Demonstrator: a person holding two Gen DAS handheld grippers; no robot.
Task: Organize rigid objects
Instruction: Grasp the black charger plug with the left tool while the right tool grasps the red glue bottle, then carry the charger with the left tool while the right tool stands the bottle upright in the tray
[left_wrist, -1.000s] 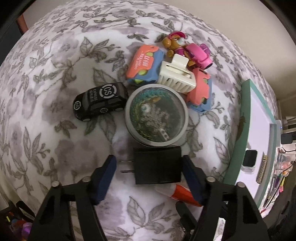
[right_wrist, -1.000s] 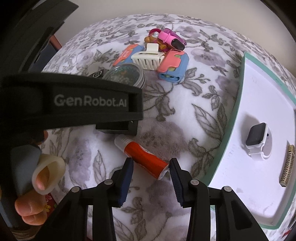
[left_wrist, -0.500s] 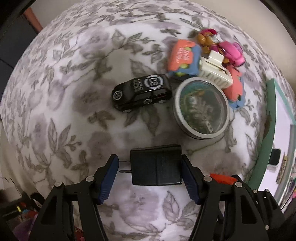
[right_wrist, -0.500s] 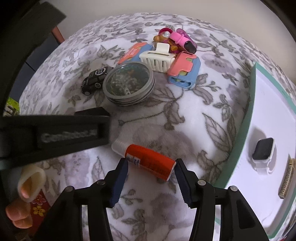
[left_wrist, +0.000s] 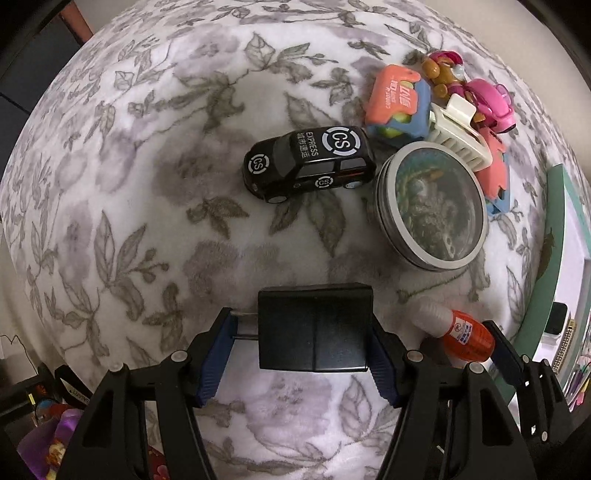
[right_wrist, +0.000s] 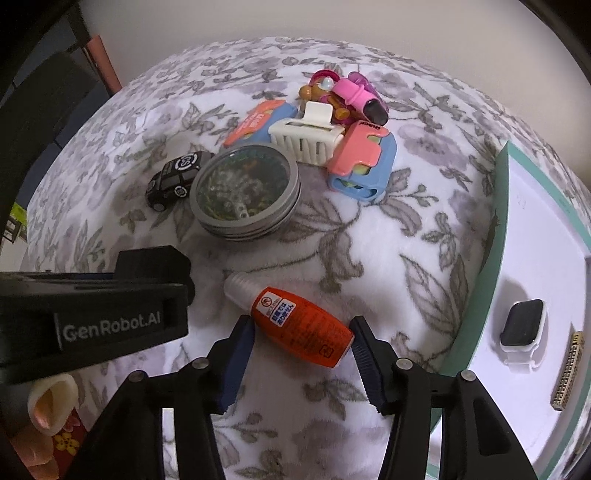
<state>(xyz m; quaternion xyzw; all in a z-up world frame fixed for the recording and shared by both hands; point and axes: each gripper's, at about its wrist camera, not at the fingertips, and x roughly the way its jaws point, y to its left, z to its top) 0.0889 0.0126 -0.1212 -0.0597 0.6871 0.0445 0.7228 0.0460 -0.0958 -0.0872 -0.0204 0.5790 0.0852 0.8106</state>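
Observation:
My left gripper (left_wrist: 299, 354) is shut on a black plug adapter (left_wrist: 314, 326), its prongs against the left pad, held above the floral blanket. My right gripper (right_wrist: 301, 349) is shut on an orange glue bottle (right_wrist: 299, 325) with a white cap, lifted slightly; the bottle also shows in the left wrist view (left_wrist: 458, 332). On the blanket lie a black toy car (left_wrist: 308, 162), a round tin with a clear lid (left_wrist: 430, 206), a white hair claw (right_wrist: 306, 134), two pink-and-blue cases (right_wrist: 364, 162) and a pink toy figure (right_wrist: 347, 94).
A white tray with a green rim (right_wrist: 498, 221) lies at the right and holds a smartwatch (right_wrist: 522, 323) and a small comb (right_wrist: 569, 376). The left gripper's body (right_wrist: 92, 314) fills the left of the right wrist view.
Both grippers have lifted and pulled back from the pile with their objects. The left one moved left with the adapter; the car and tin now lie farther ahead.

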